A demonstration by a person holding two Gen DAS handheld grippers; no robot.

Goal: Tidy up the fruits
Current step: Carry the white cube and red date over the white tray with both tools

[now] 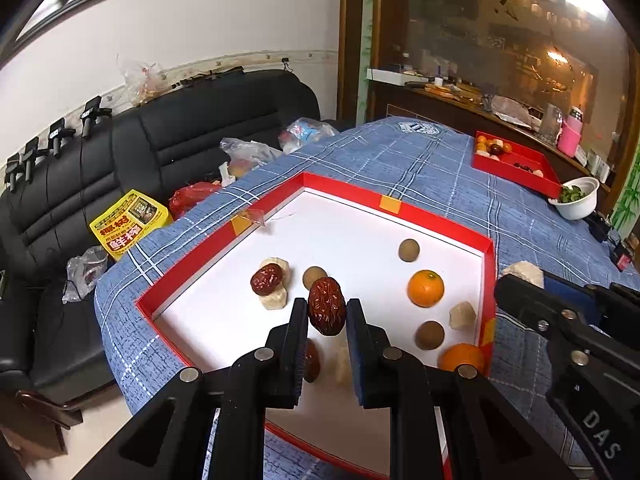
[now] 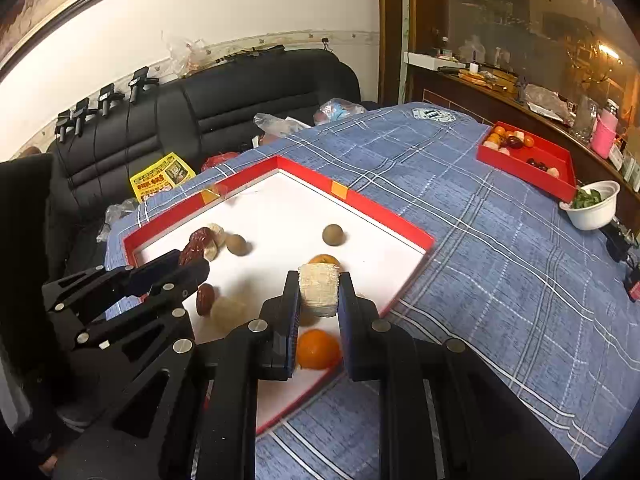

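Observation:
My left gripper (image 1: 326, 302) is shut on a wrinkled red date (image 1: 326, 314), held above the large red-rimmed white tray (image 1: 348, 190). My right gripper (image 2: 319, 278) is shut on a pale ridged fruit chunk (image 2: 319, 294), over the tray's right side (image 2: 384, 208). Loose in the tray are another date (image 1: 267, 279) on pale chunks, brown longans (image 1: 409, 250), an orange (image 1: 425, 288) and a second orange (image 2: 318, 349) under the right fingers. Each gripper shows at the edge of the other's view. A smaller red tray (image 2: 524, 160) holding several fruits sits far right.
Both trays rest on a table with a blue plaid cloth (image 2: 480, 240). A white bowl of greens (image 2: 592, 204) stands past the small tray. To the left is a black sofa (image 1: 180, 128) with bags and a yellow packet (image 1: 128, 222). A cluttered wooden counter (image 1: 460, 96) runs behind.

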